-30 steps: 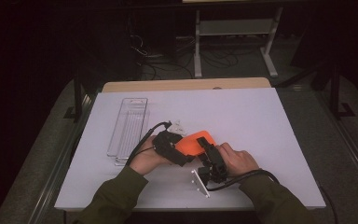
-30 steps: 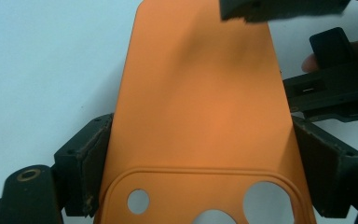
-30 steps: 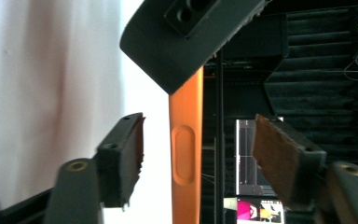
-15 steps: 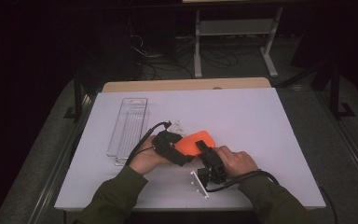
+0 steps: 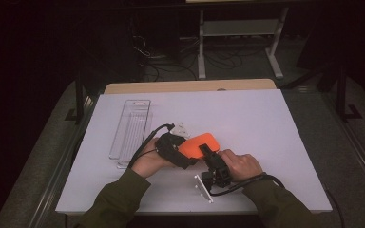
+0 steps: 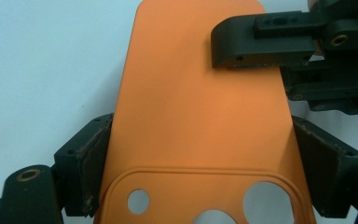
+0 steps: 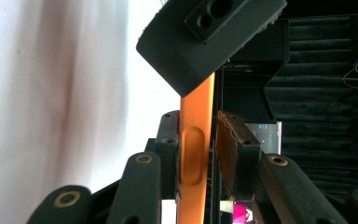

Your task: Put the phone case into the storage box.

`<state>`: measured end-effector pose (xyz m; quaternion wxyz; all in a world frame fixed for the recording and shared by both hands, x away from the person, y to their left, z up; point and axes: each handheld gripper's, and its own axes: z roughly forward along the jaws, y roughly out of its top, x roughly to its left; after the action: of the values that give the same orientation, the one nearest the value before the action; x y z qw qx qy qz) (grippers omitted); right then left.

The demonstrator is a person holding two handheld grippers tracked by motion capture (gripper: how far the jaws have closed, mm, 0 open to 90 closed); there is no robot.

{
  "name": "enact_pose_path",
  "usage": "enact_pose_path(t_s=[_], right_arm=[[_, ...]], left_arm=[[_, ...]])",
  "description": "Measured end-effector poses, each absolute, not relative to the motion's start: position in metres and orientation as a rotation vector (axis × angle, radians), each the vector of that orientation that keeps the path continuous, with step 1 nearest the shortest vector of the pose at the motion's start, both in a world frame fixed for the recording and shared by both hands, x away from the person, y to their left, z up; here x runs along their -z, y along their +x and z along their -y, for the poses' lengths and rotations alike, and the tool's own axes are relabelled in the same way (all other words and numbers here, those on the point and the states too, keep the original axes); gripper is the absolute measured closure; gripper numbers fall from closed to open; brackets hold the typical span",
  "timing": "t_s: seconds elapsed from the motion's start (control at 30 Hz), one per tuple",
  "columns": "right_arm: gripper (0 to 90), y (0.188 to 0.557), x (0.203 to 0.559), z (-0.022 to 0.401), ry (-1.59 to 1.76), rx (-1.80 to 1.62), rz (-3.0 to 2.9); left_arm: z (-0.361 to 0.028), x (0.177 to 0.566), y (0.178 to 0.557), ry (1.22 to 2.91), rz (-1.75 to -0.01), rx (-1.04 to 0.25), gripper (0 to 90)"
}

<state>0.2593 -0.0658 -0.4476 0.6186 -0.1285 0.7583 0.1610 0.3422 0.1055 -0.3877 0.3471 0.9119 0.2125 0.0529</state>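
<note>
An orange phone case (image 5: pixel 197 145) is held just above the white mat, camera cut-outs toward my left hand. My left gripper (image 5: pixel 184 152) is shut on it across its width: in the left gripper view both pads press the case's (image 6: pixel 200 116) long edges. My right gripper (image 5: pixel 209 154) comes from the near side. Its jaws have just been closing around the thin edge of the case (image 7: pixel 196 116). One jaw lies against the case, and a thin dark gap shows before the other pad (image 7: pixel 227 140). One right jaw (image 6: pixel 261 39) lies over the case's back.
A clear plastic tray (image 5: pixel 130 128) lies on the mat's left. A small white piece (image 5: pixel 181 128) sits just beyond the left hand. A white bracket-like part (image 5: pixel 203 187) lies near the front edge. The mat's right half (image 5: pixel 275 128) has free room.
Both hands stayed where they were. The right gripper's jaws have drawn closer together around the case's edge.
</note>
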Motion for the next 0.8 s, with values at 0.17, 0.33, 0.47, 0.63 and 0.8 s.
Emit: enact_pose_path(t_s=[0.17,0.33,0.47,0.63,0.8], right_arm=[[71.0,0.2591,0.4485,0.0649,-0.312,-0.364,-1.747],[73.7,0.2592,0.4486,0.0647,-0.314,-0.366,-1.755],[75.0,0.2598,0.4483,0.0649,-0.323,-0.364,-1.748],[78.7,0.2595,0.4473,0.0651,-0.316,-0.367,-1.733],[80.4,0.2588,0.4470,0.0648,-0.304,-0.374,-1.723]], left_arm=[[-0.1052,0.3882,0.3420,2.366,-0.553,-0.137,15.5],[-0.1044,0.3894,0.3414,2.343,-0.580,-0.123,15.5],[-0.1052,0.3891,0.3425,2.348,-0.576,-0.117,15.4],[-0.1071,0.3878,0.3439,2.341,-0.582,-0.089,15.3],[-0.1082,0.3869,0.3443,2.340,-0.579,-0.082,15.2]])
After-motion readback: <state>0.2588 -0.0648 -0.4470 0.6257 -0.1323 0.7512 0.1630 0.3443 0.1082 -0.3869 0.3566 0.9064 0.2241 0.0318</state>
